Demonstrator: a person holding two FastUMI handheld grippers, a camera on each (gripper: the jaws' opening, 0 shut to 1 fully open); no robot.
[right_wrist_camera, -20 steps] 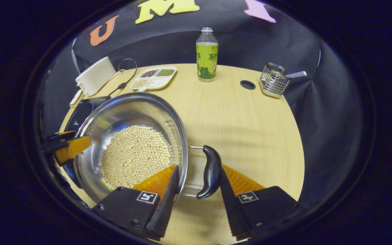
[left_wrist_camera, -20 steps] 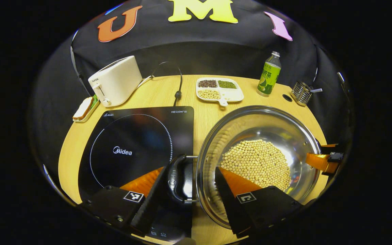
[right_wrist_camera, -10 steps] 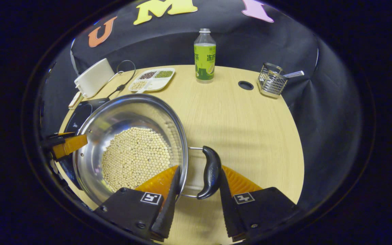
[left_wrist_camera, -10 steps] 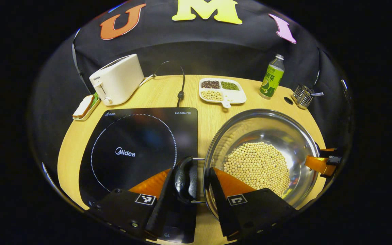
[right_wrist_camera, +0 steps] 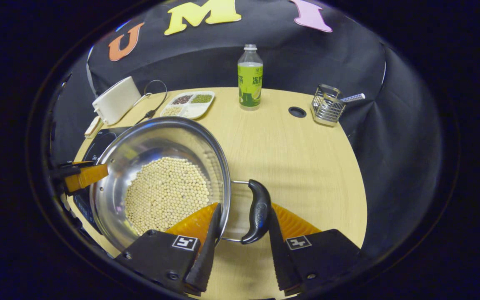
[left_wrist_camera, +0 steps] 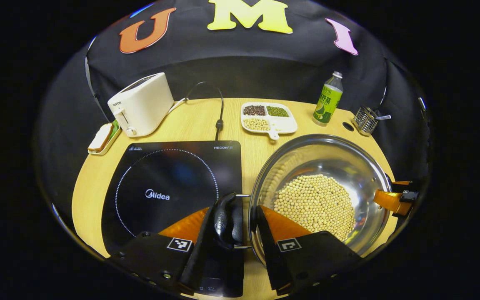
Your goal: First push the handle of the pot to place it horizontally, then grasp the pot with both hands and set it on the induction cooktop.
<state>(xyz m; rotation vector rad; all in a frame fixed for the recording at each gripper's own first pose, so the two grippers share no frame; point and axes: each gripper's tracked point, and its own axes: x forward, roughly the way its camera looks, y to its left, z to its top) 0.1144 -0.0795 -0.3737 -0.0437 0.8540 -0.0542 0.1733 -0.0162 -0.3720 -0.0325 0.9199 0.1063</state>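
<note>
The handles lie flat, so the two-handed grasp looks to be the step in hand. In the left gripper view the left gripper (left_wrist_camera: 243,227) is clamped across one black handle (left_wrist_camera: 224,218) and the rim of the pot (left_wrist_camera: 363,166), lower right of centre. In the right gripper view the right gripper (right_wrist_camera: 242,225) pinches the other handle (right_wrist_camera: 258,211) and rim likewise. The next move calls for a level carry onto the induction cooktop (left_wrist_camera: 169,183), left of centre, without spilling the beans (left_wrist_camera: 315,204).

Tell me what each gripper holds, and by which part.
Both hold the pot. The left gripper is shut on its left handle; the right gripper on its right handle and rim.
</note>
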